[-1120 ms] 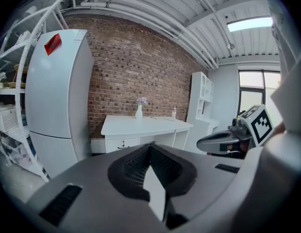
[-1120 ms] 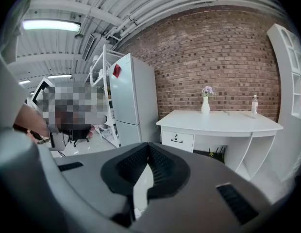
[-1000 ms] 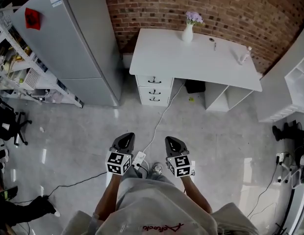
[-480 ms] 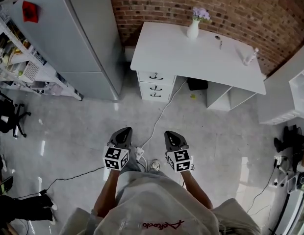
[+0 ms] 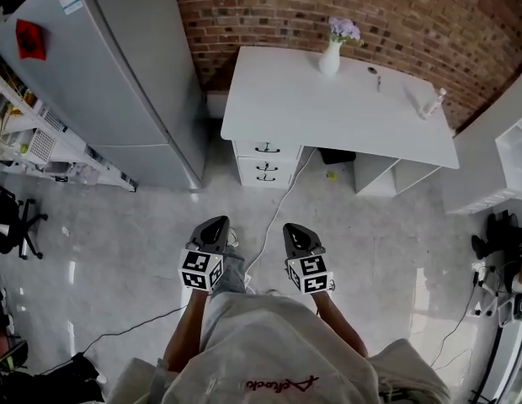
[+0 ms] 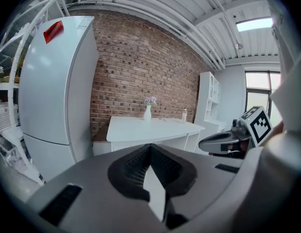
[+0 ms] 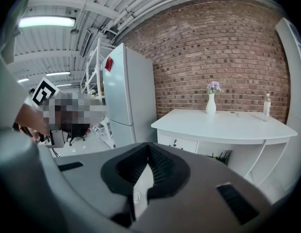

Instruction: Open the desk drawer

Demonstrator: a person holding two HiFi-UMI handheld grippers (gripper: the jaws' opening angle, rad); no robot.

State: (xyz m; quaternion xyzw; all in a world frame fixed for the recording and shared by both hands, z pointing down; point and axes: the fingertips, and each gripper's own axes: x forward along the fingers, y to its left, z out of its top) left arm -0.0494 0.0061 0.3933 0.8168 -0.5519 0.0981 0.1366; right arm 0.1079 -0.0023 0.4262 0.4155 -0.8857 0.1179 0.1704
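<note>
Probably a lab or studio dressed as a home office. A white desk (image 5: 328, 108) with a flower vase (image 5: 331, 53) stands against the far brick wall (image 5: 396, 7). At left are a grey fridge (image 5: 109, 74) and a cluttered shelving rack (image 5: 25, 133). A loose cable (image 5: 278, 204) crosses the grey floor (image 5: 118, 251), under bare ceiling pipes (image 7: 141, 4) and a strip light (image 7: 46, 22).

I have walked forward: the white rectangular desk (image 5: 328, 108) at twelve o'clock and the tall grey metal refrigerator (image 5: 118, 74) at ten o'clock sit nearer and larger than a second ago. My left gripper (image 5: 214, 225) and right gripper (image 5: 296, 228) have travelled with me toward the desk. The white power strip once seen between them is gone from sight, probably under my grey trouser leg (image 5: 232, 269), which now swings forward at the left gripper's four o'clock.
</note>
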